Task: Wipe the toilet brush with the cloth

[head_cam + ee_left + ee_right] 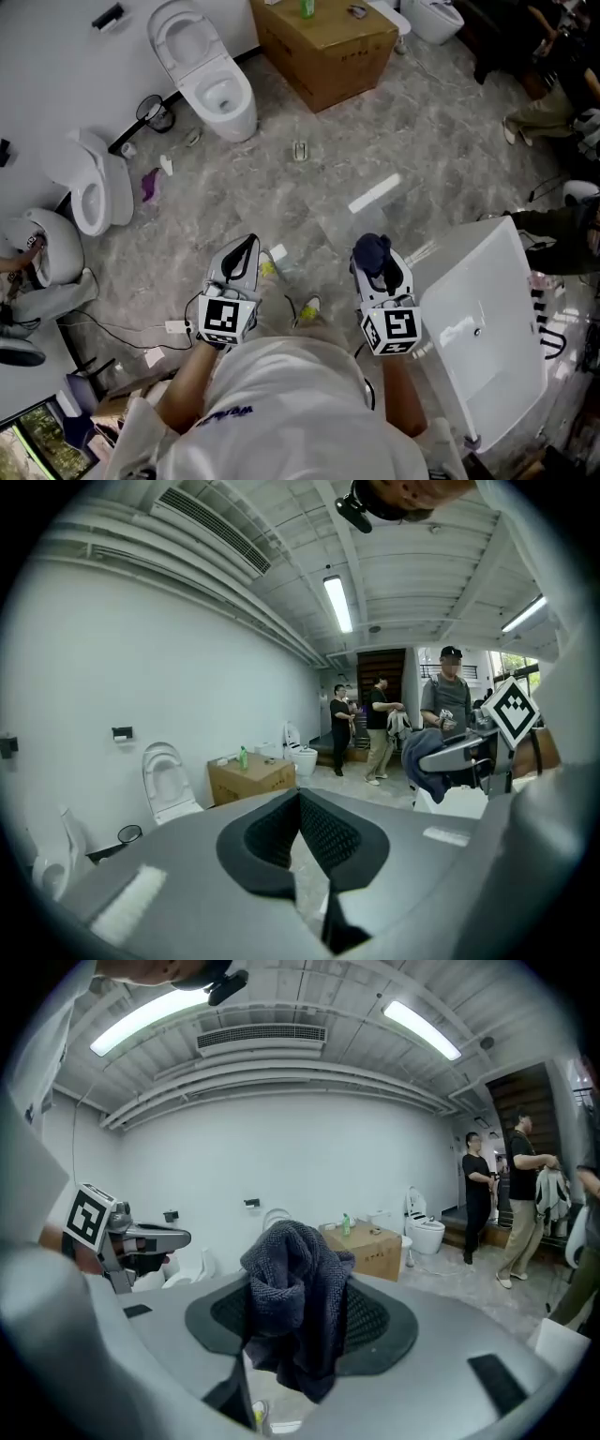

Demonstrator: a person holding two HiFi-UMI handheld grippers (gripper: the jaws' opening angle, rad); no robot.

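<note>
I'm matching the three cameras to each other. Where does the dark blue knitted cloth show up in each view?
Head view: the dark blue knitted cloth is right of centre, bunched at the tip of the right gripper.
Left gripper view: at the right edge, mid-height.
Right gripper view: dead centre, clamped between the jaws.
Shared landmark: the brown cardboard box beside the toilets.

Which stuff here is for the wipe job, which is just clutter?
Job:
- cloth, clamped in right tongs
- left tongs, shut, empty
- toilet brush: can't make one out in any view

Clutter:
- open toilet
- box, with green bottle on it
- white panel
</note>
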